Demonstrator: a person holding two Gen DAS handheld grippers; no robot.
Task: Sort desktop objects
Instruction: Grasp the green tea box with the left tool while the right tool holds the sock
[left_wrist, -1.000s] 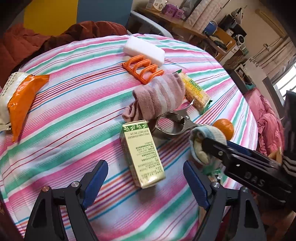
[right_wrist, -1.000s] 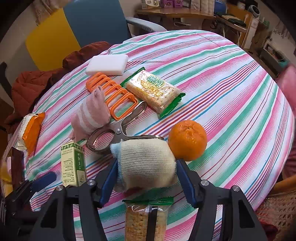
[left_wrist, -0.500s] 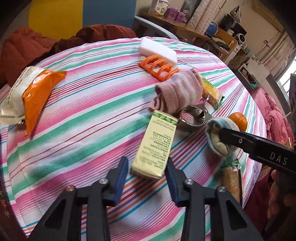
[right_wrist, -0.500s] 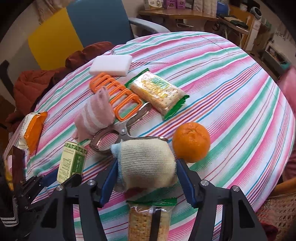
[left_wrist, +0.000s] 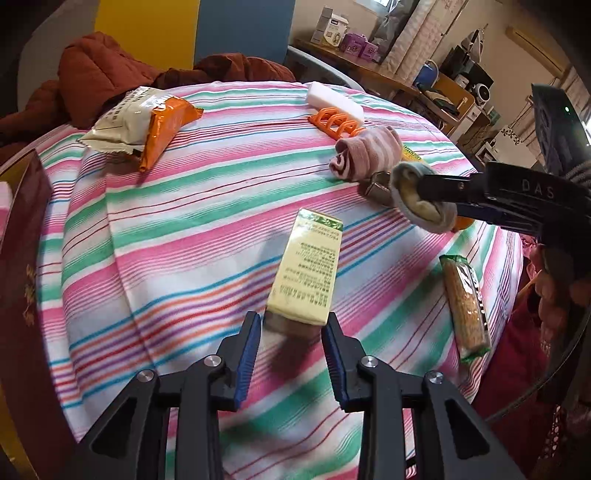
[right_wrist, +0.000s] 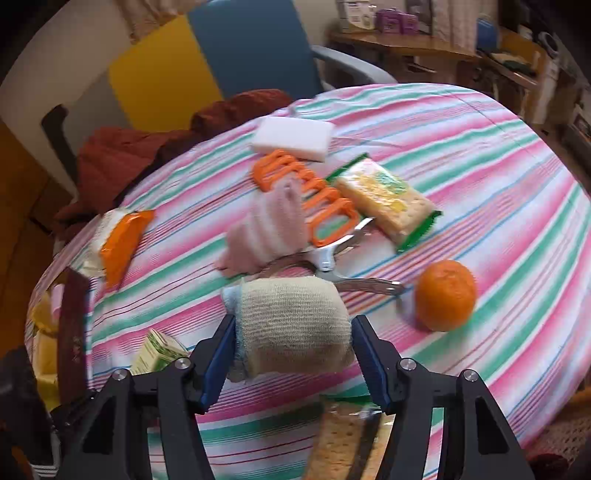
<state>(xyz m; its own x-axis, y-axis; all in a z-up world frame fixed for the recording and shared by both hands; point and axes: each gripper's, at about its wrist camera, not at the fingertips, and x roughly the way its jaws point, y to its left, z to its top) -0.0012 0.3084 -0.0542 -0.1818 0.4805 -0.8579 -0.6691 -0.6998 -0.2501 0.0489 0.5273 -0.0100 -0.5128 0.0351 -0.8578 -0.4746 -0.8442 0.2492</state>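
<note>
Left tongs (left_wrist: 291, 334) closed onto the near end of a pale yellow-green carton (left_wrist: 306, 269), blue pads against both its long sides; carton held above the striped bench (left_wrist: 184, 229), a shadow on the cloth beneath its near end. Right tongs (right_wrist: 293, 352) clamped on a rolled beige sock (right_wrist: 291, 325) with a light-blue cuff, raised off the cloth; same roll seen from the left wrist camera at the tip of the black tool, in front of the metal scissors (right_wrist: 332, 266). Just right of the sock, an orange (right_wrist: 445, 295) resting on the bench. Farther back, a pink striped sock (left_wrist: 365, 153) lying against an orange plastic rack (left_wrist: 334, 122), and a white sponge block (left_wrist: 334, 101) touching the rack's far side. A green-edged cracker packet (right_wrist: 388, 201) beside the rack, overlapping the scissor blades. A second cracker packet (left_wrist: 465, 302) near the right edge of the bench, partly under the right tongs in the right wrist view. An orange-and-white snack bag (left_wrist: 147, 120) at the far left of the cloth. A dark red box wall (left_wrist: 22, 258) at the left edge of the bench; contents unclear from here.
</note>
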